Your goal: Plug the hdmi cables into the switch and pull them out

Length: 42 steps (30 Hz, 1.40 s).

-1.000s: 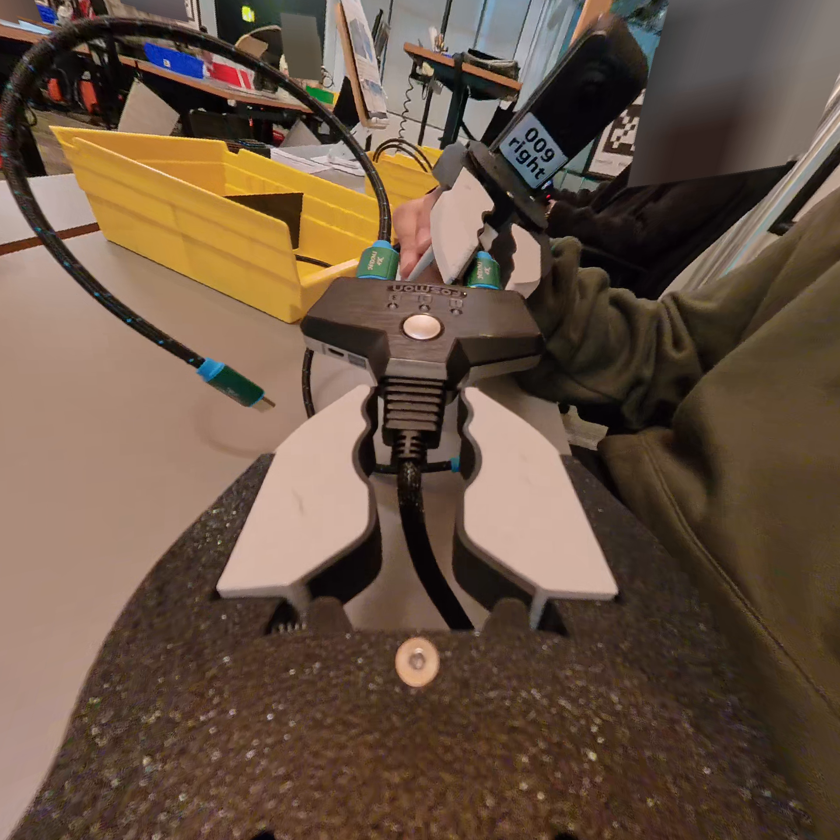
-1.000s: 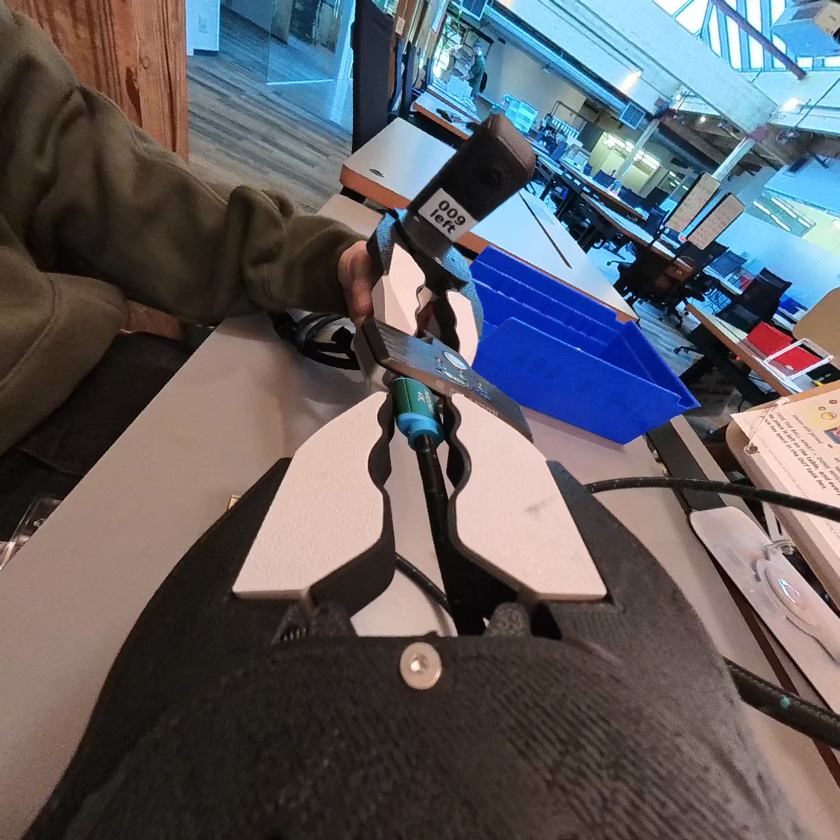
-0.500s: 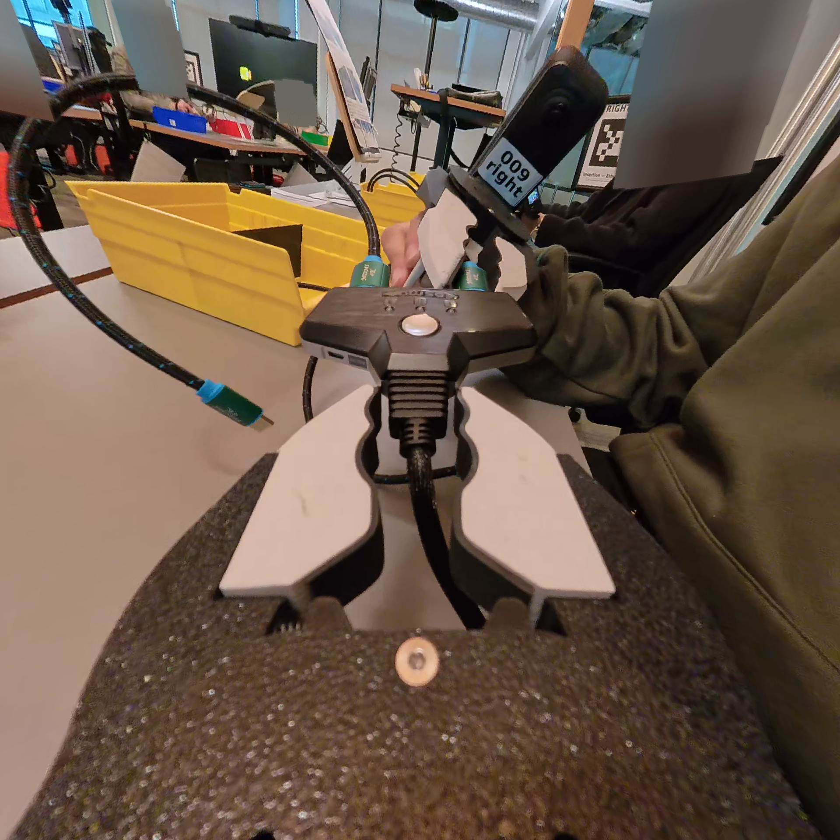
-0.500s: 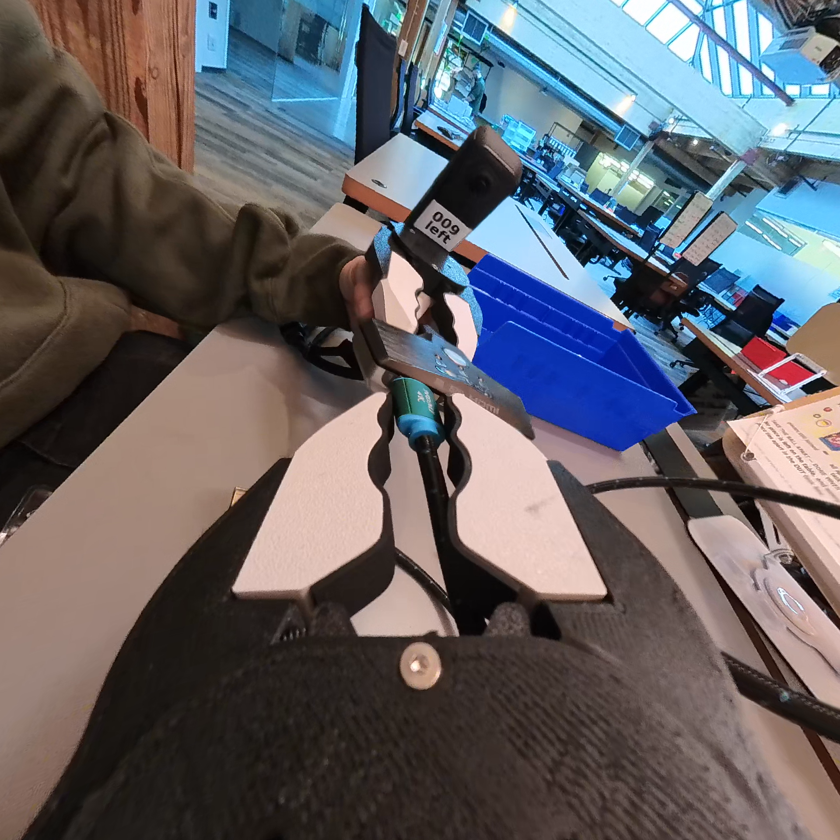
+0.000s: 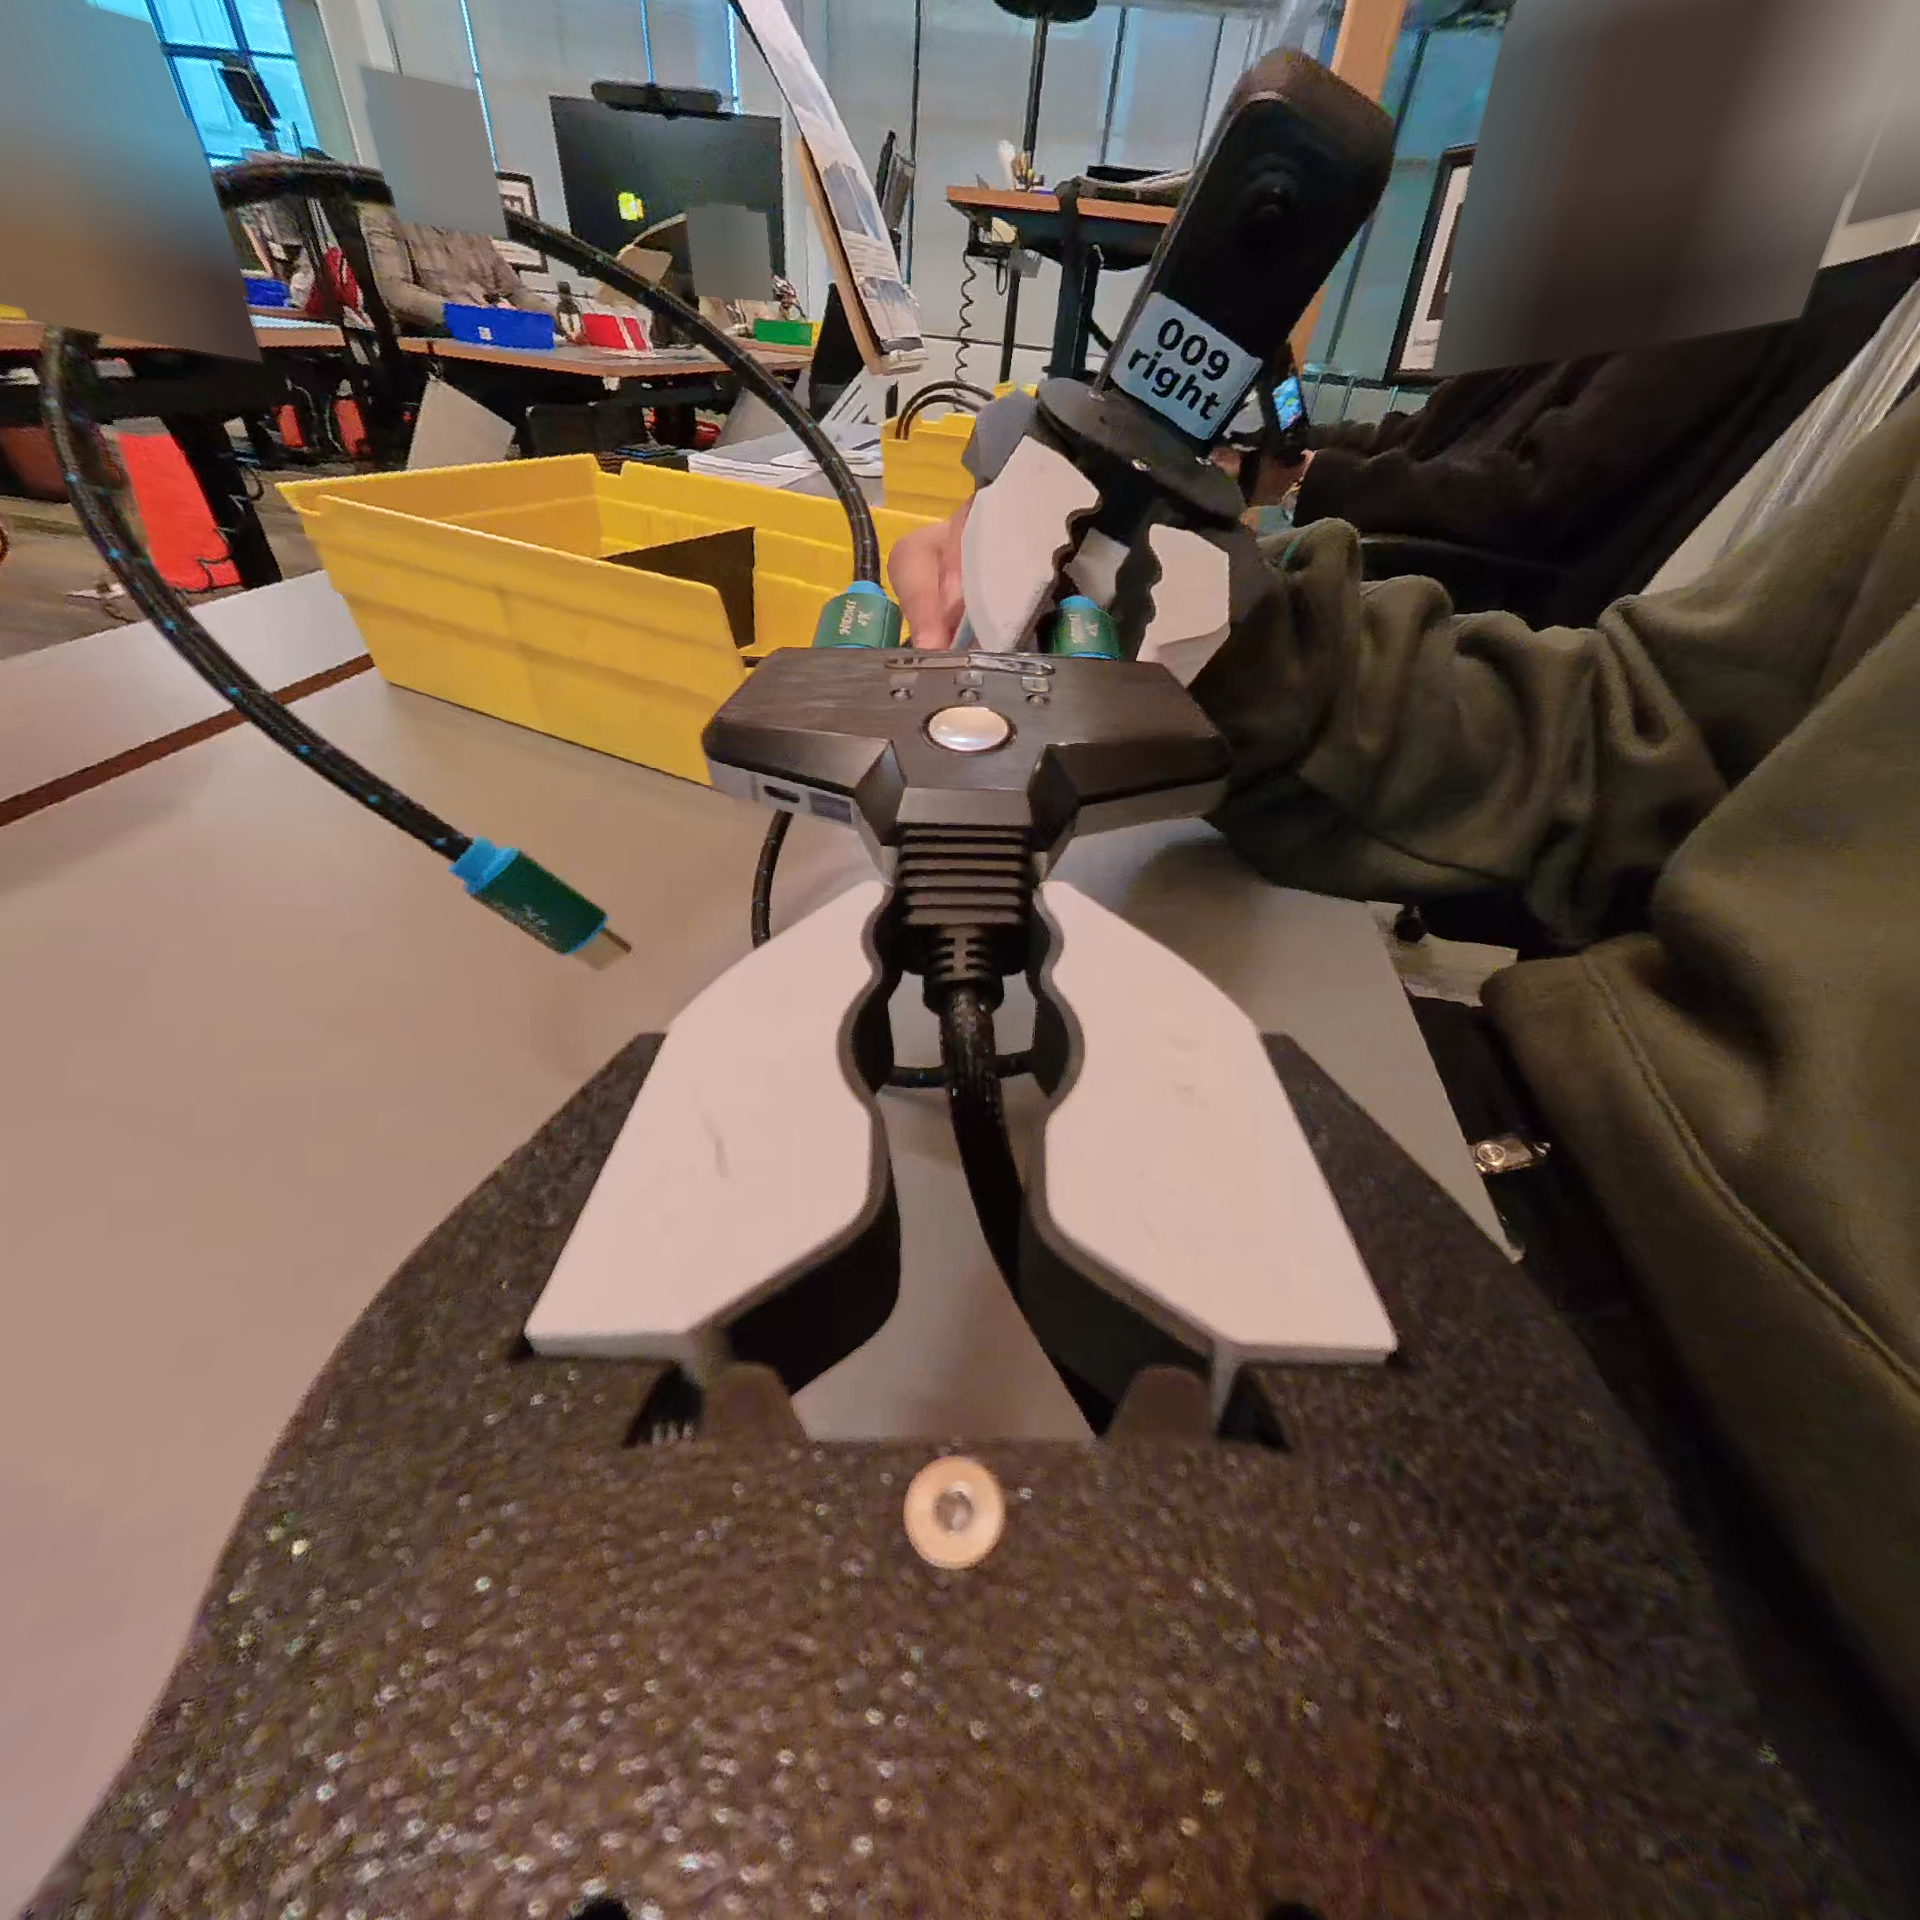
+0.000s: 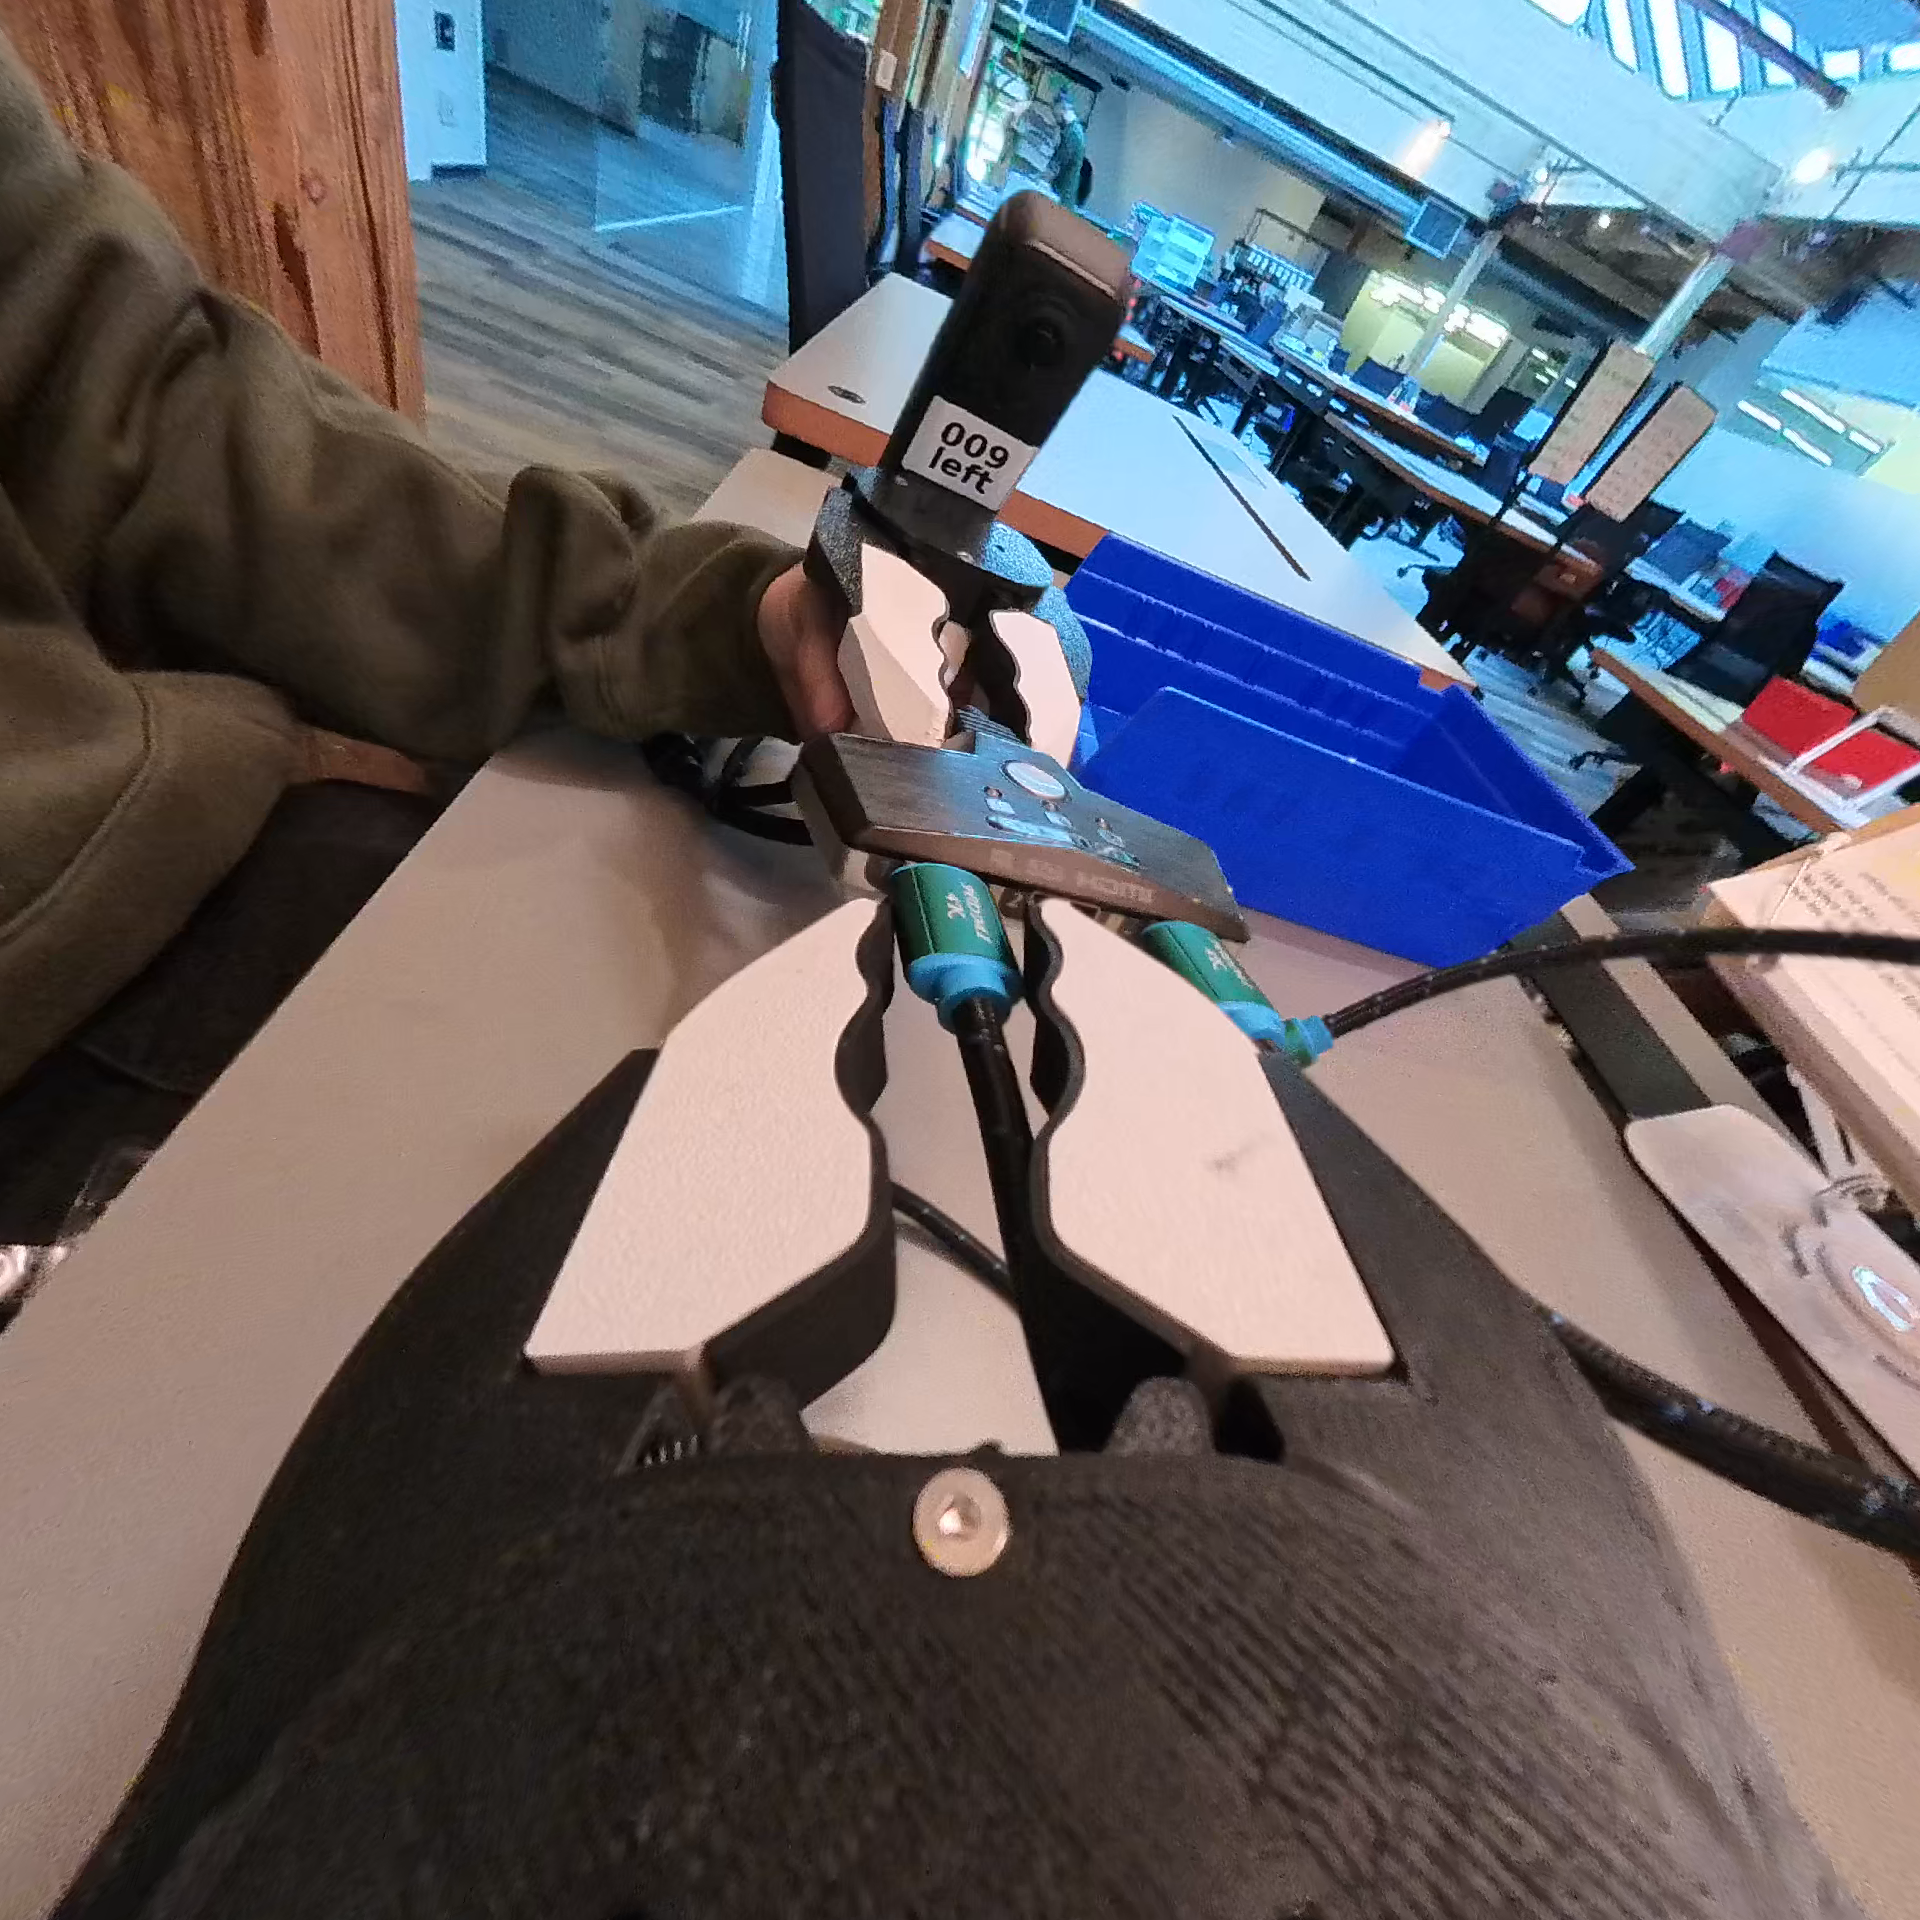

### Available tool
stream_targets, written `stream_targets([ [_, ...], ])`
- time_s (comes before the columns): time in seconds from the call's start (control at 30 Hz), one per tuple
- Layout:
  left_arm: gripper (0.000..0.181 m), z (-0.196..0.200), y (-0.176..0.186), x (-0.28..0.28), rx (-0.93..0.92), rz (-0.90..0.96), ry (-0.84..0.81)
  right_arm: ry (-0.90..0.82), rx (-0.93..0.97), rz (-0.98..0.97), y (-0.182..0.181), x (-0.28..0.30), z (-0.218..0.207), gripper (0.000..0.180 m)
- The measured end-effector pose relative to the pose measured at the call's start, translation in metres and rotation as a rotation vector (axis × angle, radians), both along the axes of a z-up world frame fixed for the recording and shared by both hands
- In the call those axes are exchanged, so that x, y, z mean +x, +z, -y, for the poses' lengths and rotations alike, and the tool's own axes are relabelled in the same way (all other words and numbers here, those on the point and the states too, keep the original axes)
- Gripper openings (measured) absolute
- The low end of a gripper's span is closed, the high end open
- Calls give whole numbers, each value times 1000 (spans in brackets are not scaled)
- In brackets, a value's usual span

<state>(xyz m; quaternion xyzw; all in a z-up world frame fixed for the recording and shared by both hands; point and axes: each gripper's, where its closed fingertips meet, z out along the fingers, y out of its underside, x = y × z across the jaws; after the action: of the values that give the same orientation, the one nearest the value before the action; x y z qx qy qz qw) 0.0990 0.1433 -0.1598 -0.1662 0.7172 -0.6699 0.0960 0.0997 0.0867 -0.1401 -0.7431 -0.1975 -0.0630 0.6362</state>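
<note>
The black HDMI switch (image 5: 966, 727) is held above the grey table. My left gripper (image 5: 961, 914) is shut on the switch's ribbed cable collar (image 5: 961, 868). Two green plugs sit in its far side: one at the left (image 5: 857, 618), one at the right (image 5: 1081, 629). My right gripper (image 6: 956, 920) is shut on that right-hand green plug (image 6: 945, 925), which meets the switch edge (image 6: 1018, 831). The second plug (image 6: 1210, 971) is beside it. A third green plug (image 5: 535, 909) hangs loose on a braided cable at the left.
A yellow bin (image 5: 520, 613) stands behind the switch and a blue bin (image 6: 1330, 790) on the opposite side. Papers (image 6: 1849, 966) and a flat grey piece (image 6: 1766, 1226) lie at the right. The person's olive sleeve (image 5: 1455, 748) is close by. The grey table (image 5: 208, 1091) lies below.
Both grippers have shifted and tilted slightly with the switch between them. The second plug has come into sight in the right wrist view. Both grips are unchanged.
</note>
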Motion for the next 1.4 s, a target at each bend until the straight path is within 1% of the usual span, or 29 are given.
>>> stream_targets([
  [0.03, 22, 0, 0, 0, 2, 9, 2, -6, 3, -27, 1, 1, 0, 26],
  [0.1, 22, -2, 0, 2, 3, 24, 7, -24, 9, -93, 2, 5, -1, 32],
  [0.2, 21, -1, -3, 3, 38, 55, 10, -7, 34, -216, 9, 4, 0, 30],
  [0.27, 21, -1, -3, 1, 37, 81, -3, 6, 32, -244, 10, 2, 0, 15],
  [0.33, 22, -2, -3, 1, 41, 86, -10, 13, -19, -254, 4, 0, 1, 12],
  [0.43, 22, -3, -5, 1, 41, 91, -27, 21, -70, -272, 0, -2, 4, 16],
  [0.5, 22, -4, -6, 1, 26, 85, -31, 25, -93, -250, -4, -4, 5, 23],
  [0.6, 22, -5, -8, 1, 27, 90, -36, 20, -130, -249, -10, -4, 3, 22],
  [0.9, 21, -13, -13, 6, 34, 115, 2, -31, -149, -298, -17, 3, -7, 23],
  [1.03, 21, -15, -14, 6, 29, 124, 1, -30, -154, -323, -18, 2, -10, 24],
  [1.23, 21, -14, -16, 3, 29, 137, -15, 15, -160, -293, -22, -5, -13, 22],
  [1.4, 21, -14, -15, 0, 20, 146, -26, 8, -247, -298, -24, -7, -12, 23],
])
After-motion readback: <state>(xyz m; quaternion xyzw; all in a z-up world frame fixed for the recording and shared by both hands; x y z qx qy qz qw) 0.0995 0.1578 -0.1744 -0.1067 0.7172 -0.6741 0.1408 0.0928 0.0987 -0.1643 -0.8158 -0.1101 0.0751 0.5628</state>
